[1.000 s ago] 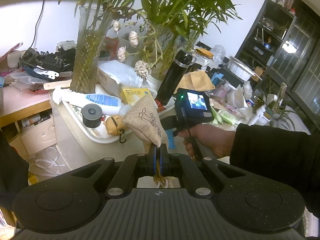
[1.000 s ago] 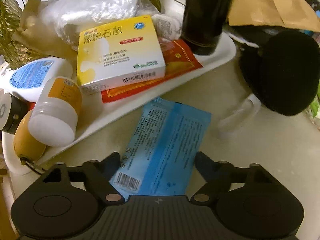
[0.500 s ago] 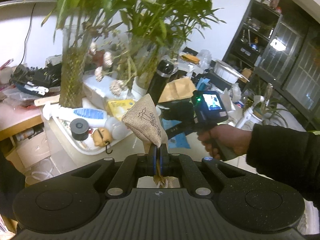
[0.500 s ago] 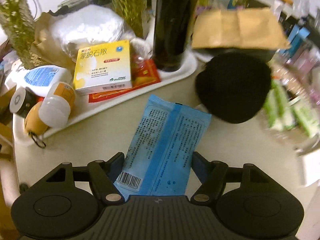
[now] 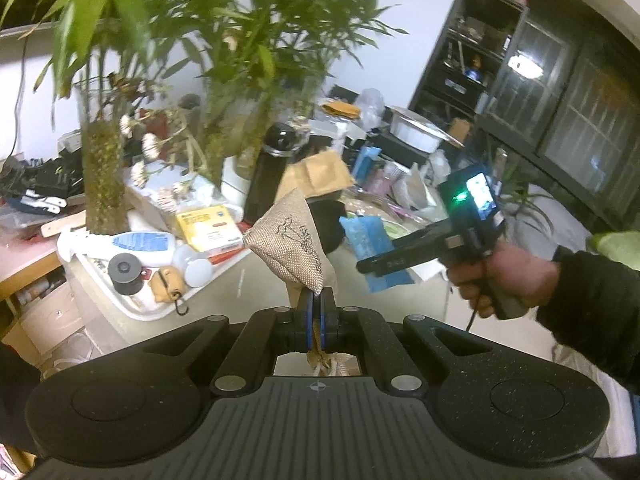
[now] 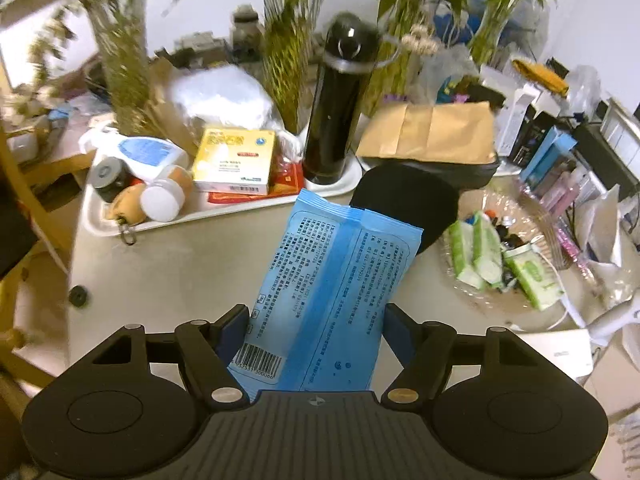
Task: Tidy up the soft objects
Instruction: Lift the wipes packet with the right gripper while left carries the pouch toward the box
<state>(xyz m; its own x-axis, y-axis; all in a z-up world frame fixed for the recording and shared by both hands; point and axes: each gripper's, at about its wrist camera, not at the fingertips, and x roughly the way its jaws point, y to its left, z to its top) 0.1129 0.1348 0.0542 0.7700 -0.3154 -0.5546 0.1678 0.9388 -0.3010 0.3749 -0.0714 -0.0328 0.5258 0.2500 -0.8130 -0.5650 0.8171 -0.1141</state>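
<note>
Nearest me, the left gripper (image 5: pixel 316 306) was pinched tight on the neck of one burlap sachet (image 5: pixel 286 250), which stood up past its fingertips, clear of the table (image 6: pixel 192 264). Beside it the right gripper (image 6: pixel 316 332) clasped one blue pack (image 6: pixel 336 280) across its width, jaws wide, long axis running straight out ahead. Both soft things were off the table. Beyond lay one white tray (image 6: pixel 104 224), one black flask (image 6: pixel 340 104) and a black cushion (image 6: pixel 404 200).
</note>
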